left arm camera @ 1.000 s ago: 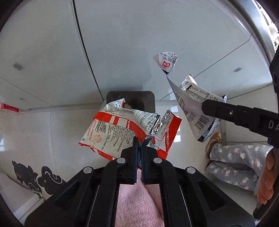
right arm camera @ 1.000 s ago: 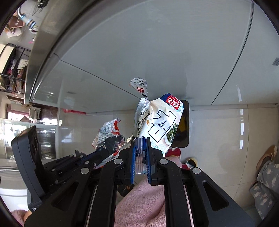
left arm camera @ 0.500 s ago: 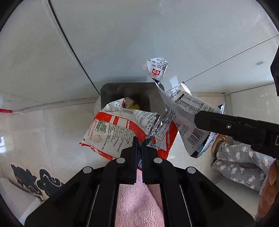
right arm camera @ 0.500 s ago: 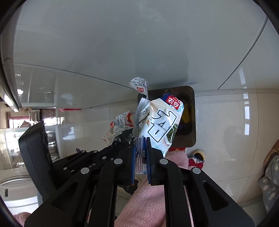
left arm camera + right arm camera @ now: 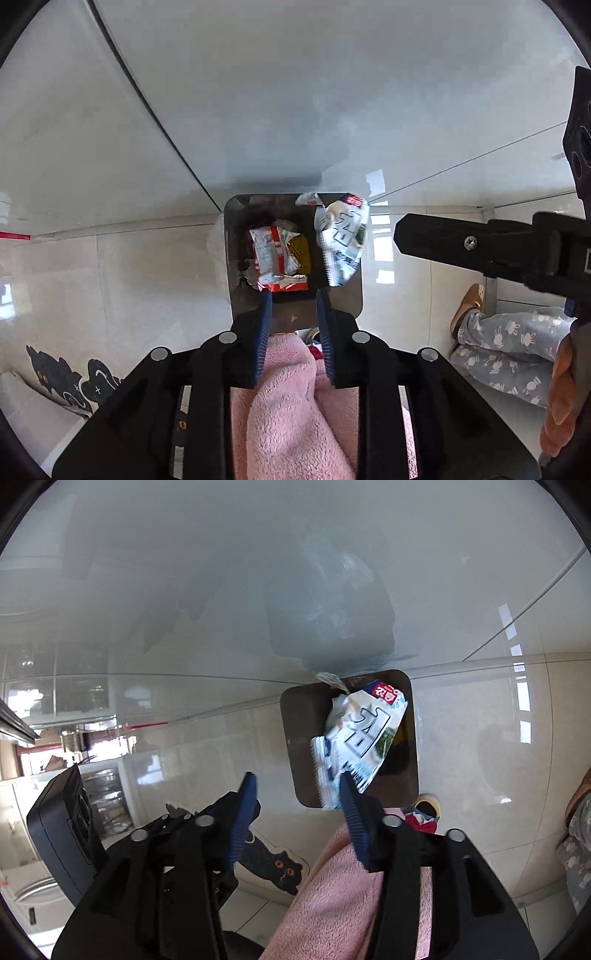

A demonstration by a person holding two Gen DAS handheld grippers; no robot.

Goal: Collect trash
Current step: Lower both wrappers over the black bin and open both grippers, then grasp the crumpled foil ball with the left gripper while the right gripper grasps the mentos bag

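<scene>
My left gripper (image 5: pixel 293 295) is open and empty above a dark square trash bin (image 5: pixel 236 288) on the tiled floor. A red-and-white snack wrapper (image 5: pixel 273 258) lies inside the bin. A white-and-blue snack bag (image 5: pixel 341 242) is in the air over the bin's right side. My right gripper (image 5: pixel 297 782) is open; the white-and-blue bag (image 5: pixel 360 738) is just beyond its right finger (image 5: pixel 352 812), over the bin (image 5: pixel 299 738). The right gripper's finger also shows in the left wrist view (image 5: pixel 461 243).
A white cabinet front (image 5: pixel 295 92) rises behind the bin. A black cat-shaped mat (image 5: pixel 273 864) lies on the floor near the bin. A person's legs in patterned pyjamas and a slipper (image 5: pixel 498 332) are at the right. A pink towel (image 5: pixel 291 406) hangs below the grippers.
Both grippers have opened. The red-and-white wrapper has dropped from the left gripper into the bin, and the white-and-blue bag has left the right gripper's grip above the bin.
</scene>
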